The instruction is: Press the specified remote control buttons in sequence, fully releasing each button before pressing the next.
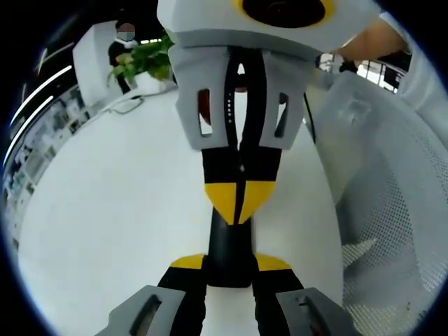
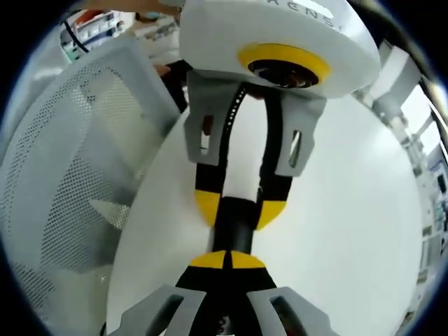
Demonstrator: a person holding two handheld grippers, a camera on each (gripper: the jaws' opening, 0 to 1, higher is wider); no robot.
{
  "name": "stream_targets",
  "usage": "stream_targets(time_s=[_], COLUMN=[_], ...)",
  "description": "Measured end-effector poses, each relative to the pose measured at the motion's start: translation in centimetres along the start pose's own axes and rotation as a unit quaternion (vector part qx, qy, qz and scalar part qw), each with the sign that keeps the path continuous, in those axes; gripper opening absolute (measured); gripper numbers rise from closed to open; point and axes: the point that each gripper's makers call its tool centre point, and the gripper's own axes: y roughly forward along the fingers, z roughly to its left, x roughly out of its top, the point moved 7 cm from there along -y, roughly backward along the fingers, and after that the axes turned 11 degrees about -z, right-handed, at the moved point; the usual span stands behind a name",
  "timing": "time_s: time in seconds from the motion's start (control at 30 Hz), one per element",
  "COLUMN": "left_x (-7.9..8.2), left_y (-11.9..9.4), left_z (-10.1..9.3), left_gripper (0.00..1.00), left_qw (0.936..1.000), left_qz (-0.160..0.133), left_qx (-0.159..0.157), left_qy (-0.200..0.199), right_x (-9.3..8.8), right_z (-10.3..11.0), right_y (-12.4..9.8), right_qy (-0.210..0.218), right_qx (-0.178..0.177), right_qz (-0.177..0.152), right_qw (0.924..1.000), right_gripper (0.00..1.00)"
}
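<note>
Left gripper view has a white table point(image 1: 105, 210) under everything, with a mesh chair point(image 1: 392, 210) along its edge and a plant point(image 1: 143, 59) at the far side. Above the table, the left gripper point(image 1: 229, 262) is clamped on one end of a black remote point(image 1: 229, 245), yellow tips either side of it. Facing it, the right gripper point(image 1: 239, 203) has its jaws together, tips touching the remote's top. Right gripper view shows that gripper point(image 2: 227, 260) closed, while the left one grips the remote point(image 2: 234, 227).
</note>
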Motion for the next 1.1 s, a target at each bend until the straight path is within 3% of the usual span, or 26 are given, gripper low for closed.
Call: stream_targets(time_s=[1.1], left_x=[0.0], left_y=[0.1], left_z=[0.2], left_gripper=[0.24], left_qw=[1.0000], left_qz=[0.003], left_qx=[-0.002], left_qy=[0.001], right_x=[1.0], right_z=[-0.6], right_y=[-2.0], right_qy=[0.001], right_qx=[-0.033], right_qz=[-0.012], right_qw=[0.9994], right_gripper=[0.00])
